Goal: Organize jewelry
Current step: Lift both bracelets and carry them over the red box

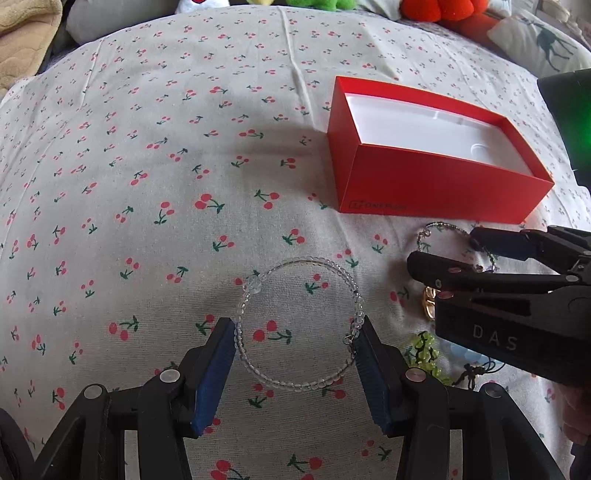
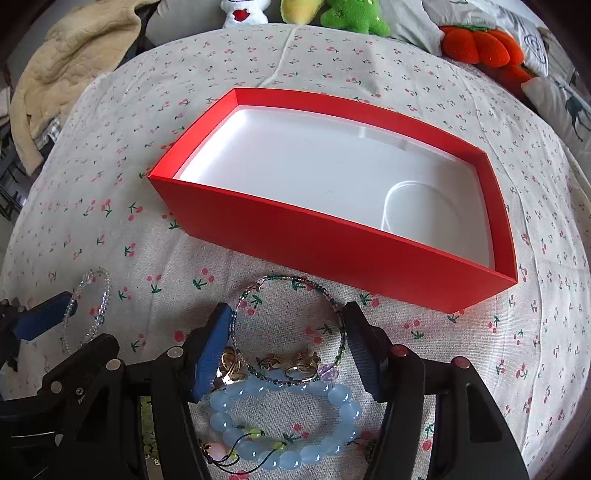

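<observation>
Clear bead bracelet [image 1: 299,325]: flat on the cherry-print cloth [image 1: 147,184], ringed between the spread fingers of my left gripper [image 1: 298,354], both pads touching its sides; not lifted.
Dark seed-bead bracelet [image 2: 291,328]: between the parted fingers of my right gripper [image 2: 288,347], just before the red box.
Red box [image 2: 332,236]: open, white tray inside, nothing in it, toward the cloth's far right.
Right view only: blue bead bracelet [image 2: 284,424] and gold rings [image 2: 269,363], close under my right gripper.
Left view only: green bead charm [image 1: 424,350], partly hidden by my right gripper.
Far edge: plush toys [image 2: 354,14].
</observation>
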{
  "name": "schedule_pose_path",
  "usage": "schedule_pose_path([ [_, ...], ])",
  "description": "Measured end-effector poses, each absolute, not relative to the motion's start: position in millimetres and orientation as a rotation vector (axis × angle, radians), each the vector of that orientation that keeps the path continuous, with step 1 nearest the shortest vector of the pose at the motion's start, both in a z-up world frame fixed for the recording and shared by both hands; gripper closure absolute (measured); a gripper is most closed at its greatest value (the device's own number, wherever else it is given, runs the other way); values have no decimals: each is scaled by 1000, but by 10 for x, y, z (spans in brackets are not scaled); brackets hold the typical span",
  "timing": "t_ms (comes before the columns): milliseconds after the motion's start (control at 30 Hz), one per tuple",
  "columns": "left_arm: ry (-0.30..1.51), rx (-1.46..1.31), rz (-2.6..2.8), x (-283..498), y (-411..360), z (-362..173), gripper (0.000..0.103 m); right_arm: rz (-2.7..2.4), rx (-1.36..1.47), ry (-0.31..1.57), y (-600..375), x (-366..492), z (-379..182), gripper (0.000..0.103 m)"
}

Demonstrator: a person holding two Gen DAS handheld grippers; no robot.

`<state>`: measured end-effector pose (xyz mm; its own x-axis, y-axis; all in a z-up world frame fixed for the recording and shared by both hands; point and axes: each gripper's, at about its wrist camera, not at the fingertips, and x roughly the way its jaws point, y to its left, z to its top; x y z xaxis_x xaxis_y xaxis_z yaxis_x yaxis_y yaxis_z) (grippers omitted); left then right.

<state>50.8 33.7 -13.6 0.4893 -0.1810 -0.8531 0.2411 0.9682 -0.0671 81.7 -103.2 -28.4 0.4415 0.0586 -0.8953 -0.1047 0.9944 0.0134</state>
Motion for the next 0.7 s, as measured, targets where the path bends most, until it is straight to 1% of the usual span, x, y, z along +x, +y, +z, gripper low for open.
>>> schedule_pose_path([
  [67,1031,57,-259,505,347,-149,49,103,-49,1100,-1041,802,-281,45],
  [167,1030,51,-262,498,352,-149,49,112,-21,1090,-1118,795,-258,48],
  [400,1012,45,-270,484,333,-70,49,150,21,1069,-1220,627,-151,49],
  [700,969,87,-290,558,186,192,49,168,52,1010,-1410,499,230,49],
])
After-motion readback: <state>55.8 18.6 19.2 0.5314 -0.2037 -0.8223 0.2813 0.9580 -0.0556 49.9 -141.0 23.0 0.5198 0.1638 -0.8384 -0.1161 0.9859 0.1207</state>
